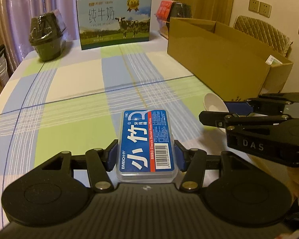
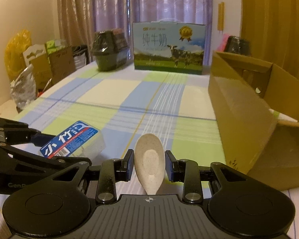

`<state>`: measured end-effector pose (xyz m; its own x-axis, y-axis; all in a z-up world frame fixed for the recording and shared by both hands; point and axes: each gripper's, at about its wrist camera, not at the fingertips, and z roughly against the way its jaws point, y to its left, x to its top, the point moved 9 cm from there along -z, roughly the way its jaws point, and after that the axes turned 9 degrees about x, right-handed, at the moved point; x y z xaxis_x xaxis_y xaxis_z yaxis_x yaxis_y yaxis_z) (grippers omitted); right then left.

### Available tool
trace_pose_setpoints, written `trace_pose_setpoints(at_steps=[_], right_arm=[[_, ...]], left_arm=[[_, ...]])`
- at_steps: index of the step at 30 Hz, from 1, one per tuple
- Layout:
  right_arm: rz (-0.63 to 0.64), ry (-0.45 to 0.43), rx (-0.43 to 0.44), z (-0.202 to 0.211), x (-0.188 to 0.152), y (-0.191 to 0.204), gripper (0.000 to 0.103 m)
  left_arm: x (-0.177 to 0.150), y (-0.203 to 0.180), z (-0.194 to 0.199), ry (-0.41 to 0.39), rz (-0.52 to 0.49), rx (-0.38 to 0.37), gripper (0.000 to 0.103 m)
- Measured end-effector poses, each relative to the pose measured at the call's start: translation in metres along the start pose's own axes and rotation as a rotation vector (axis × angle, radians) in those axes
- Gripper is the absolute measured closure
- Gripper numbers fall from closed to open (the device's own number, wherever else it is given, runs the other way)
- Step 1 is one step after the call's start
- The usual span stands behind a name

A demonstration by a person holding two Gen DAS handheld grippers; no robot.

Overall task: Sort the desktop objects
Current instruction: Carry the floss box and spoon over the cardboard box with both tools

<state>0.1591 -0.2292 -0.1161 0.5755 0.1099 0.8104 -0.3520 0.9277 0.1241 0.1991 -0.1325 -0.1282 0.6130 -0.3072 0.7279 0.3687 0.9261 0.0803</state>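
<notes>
Left wrist view shows my left gripper [image 1: 146, 155] clamped on the dental floss pick box [image 1: 146, 142] above the plaid tablecloth [image 1: 69, 91], while my right gripper [image 2: 149, 165] grips a speckled spoon [image 2: 149, 163] beside it, near the open cardboard box [image 1: 219, 63].

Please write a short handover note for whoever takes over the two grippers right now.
Left gripper: shut on the dental floss picks box, over the checked tablecloth.
Right gripper: pads either side of the speckled spoon; I cannot tell whether it grips.
The open cardboard box stands on the right; some items already lie inside.
Done: both objects reached.
Left: probably place the floss box and spoon in the cardboard box.
</notes>
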Motion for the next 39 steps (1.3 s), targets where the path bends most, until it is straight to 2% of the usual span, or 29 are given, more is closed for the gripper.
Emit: trace_pose_setpoints(at_steps=[10,31,35,39], right_arm=[[-0.047,-0.046,-0.012,0.023,0.009,-0.009,0.073],[-0.071,-0.104,-0.033,0.061,0.014,-0.014,0.073],[-0.078,-0.149,-0.030,0.074,0.030,-0.017,0.073],[-0.102,-0.220,-0.039,0.097,0.066,-0.030,0.073]], left_arm=[[0.016,-0.011,0.017,-0.017,-0.009,-0.006,0.052],[0.029,-0.027,0.039,-0.037,-0.004,-0.023,0.052],[0.043,-0.032,0.048,-0.060,0.004,-0.039,0.052],[0.074,-0.048,0.062,-0.116,0.000,-0.072,0.052]])
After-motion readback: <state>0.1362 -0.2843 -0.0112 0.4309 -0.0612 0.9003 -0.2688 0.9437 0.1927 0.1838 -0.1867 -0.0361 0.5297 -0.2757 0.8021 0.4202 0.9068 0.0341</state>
